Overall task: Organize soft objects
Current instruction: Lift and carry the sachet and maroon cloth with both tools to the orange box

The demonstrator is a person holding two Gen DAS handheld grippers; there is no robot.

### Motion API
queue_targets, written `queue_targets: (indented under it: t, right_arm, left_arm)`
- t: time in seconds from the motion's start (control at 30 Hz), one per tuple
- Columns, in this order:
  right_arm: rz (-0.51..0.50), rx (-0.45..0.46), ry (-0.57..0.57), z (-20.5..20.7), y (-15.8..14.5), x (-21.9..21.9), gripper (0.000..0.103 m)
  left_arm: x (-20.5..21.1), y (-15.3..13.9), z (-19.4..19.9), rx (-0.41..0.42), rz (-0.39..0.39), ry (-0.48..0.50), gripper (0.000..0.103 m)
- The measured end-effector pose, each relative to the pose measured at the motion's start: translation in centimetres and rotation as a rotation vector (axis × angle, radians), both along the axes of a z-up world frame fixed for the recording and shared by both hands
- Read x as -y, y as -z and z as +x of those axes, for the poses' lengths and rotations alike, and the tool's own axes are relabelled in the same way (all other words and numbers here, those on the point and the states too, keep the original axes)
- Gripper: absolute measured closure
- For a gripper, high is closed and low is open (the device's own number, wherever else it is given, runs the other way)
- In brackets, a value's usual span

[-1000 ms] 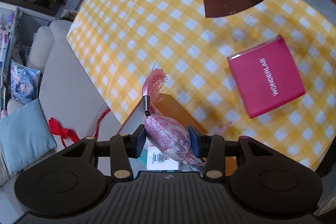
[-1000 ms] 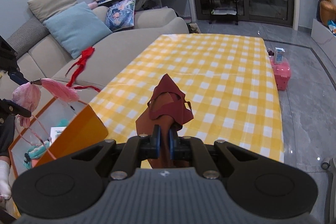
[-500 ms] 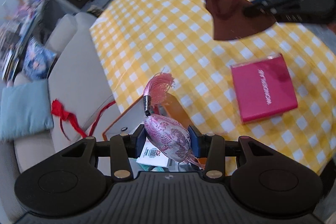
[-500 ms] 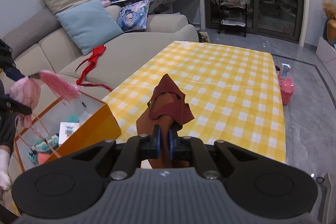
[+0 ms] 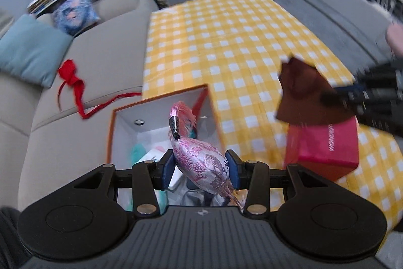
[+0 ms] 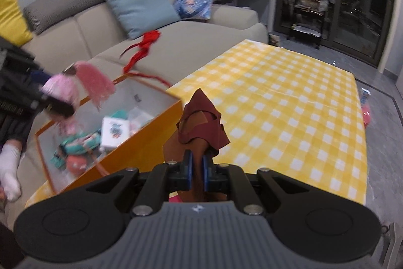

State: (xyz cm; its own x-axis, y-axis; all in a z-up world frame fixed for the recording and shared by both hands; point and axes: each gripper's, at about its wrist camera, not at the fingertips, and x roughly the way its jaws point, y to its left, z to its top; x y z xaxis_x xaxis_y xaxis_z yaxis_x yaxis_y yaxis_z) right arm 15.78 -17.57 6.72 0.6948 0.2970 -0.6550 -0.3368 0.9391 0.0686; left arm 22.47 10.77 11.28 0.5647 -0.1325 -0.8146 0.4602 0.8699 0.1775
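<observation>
The pink brocade sachet point(image 5: 201, 163) with its pink tassel point(image 5: 182, 112) sits clamped between the blue pads of my left gripper point(image 5: 201, 169), its tassel end pointing away from me, directly over the open orange box point(image 5: 114, 122) that lies just ahead of and below my fingers. My right gripper point(image 6: 197, 169) is pinched almost fully closed on a reddish-brown cloth pouch point(image 6: 200, 125), which stands up out of the jaws above the near edge of the yellow checked tabletop point(image 6: 289, 102), with the box just to its left.

By my reading the sorting is partly done. The box already holds several things: a teal knitted piece point(image 6: 78, 143), something coral-coloured point(image 6: 75, 163) and a small white printed packet point(image 6: 114, 131) (I cannot tell exactly what each one is, the view being blurred). Neither thing I hold has gone in yet, so two drops are left at the least. The sachet looks closest, since it hangs above the opening; the pouch needs carrying left over the box wall first.

A magenta box point(image 5: 327, 148) rests on the tabletop below and beyond my right gripper, as the left camera shows it; it looks rigid, so I doubt it counts as soft. A red ribbon point(image 6: 143, 47) lies on the beige sofa point(image 6: 189, 49) past the box, well away from both grippers, and may still want collecting.
</observation>
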Motion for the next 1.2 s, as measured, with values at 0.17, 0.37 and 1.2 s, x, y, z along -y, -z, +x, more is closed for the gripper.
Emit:
queue_targets:
  t: [0.17, 0.37, 1.2]
  right_arm:
    - [-0.058, -0.013, -0.073, -1.7, 0.1, -3.4, 0.097]
    - [-0.133, -0.007, -0.123, -2.4, -1.6, -6.1, 0.097]
    - [-0.217, -0.043, -0.295, 6.2, -3.4, -21.8, 0.097]
  left_arm:
    - [-3.9, -0.7, -0.6, 0.054, -0.145, -0.116, 0.054]
    - [-6.7, -2.4, -0.8, 0.116, -0.281, -0.187, 0.054]
    - [-12.6, 7.3, 3.6, -0.136, -0.314, -0.103, 0.054]
